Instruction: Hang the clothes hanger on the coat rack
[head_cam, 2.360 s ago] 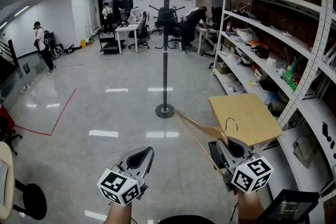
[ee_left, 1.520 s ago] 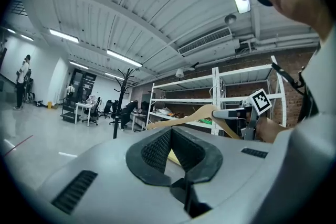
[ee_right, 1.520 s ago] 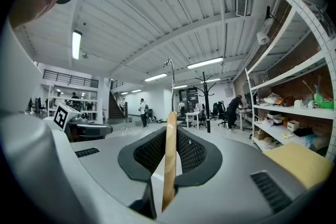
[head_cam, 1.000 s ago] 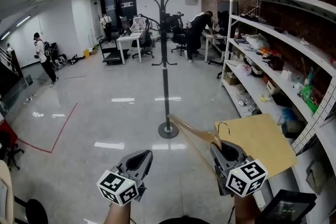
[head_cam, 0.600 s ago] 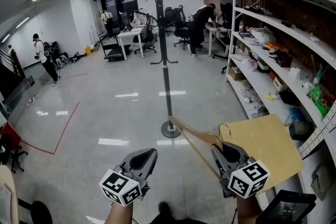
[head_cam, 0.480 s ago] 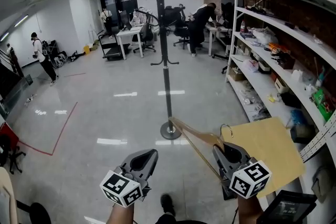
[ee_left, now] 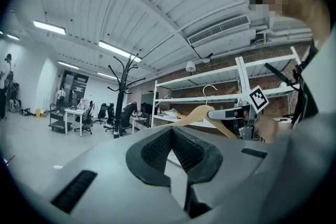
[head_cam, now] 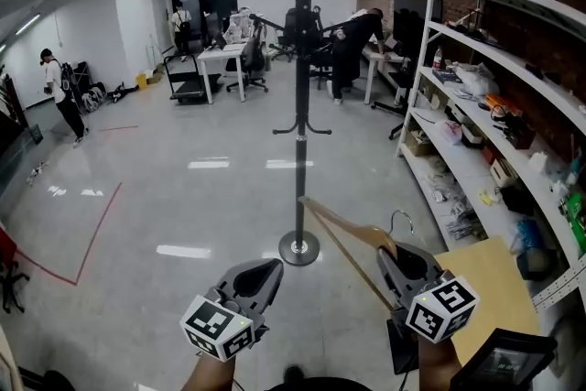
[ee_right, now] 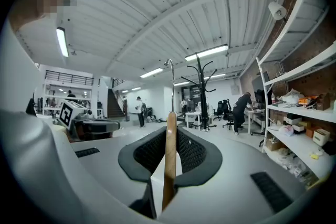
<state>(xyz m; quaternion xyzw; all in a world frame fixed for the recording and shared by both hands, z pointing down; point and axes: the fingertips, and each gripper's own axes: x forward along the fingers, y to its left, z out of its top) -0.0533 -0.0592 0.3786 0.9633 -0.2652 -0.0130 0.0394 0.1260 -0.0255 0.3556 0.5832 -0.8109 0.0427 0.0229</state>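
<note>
The black coat rack stands on the shiny floor just ahead, its round base close to the grippers. My right gripper is shut on the shoulder of a wooden clothes hanger, whose arm points left toward the pole; its metal hook rises above the jaws. In the right gripper view the hanger stands edge-on between the pads of the right gripper, with the rack beyond. My left gripper is shut and holds nothing; the left gripper view shows the left gripper, the rack and the hanger.
Long white shelving loaded with clutter runs along the right wall. A tan board lies low at the right. Desks and chairs and several people stand at the far end; one person is at the left.
The view has moved forward and turned: the rack now sits more central and nearer, and the tan board has slid to the lower right. Both grippers keep their pose, the hanger still held.
</note>
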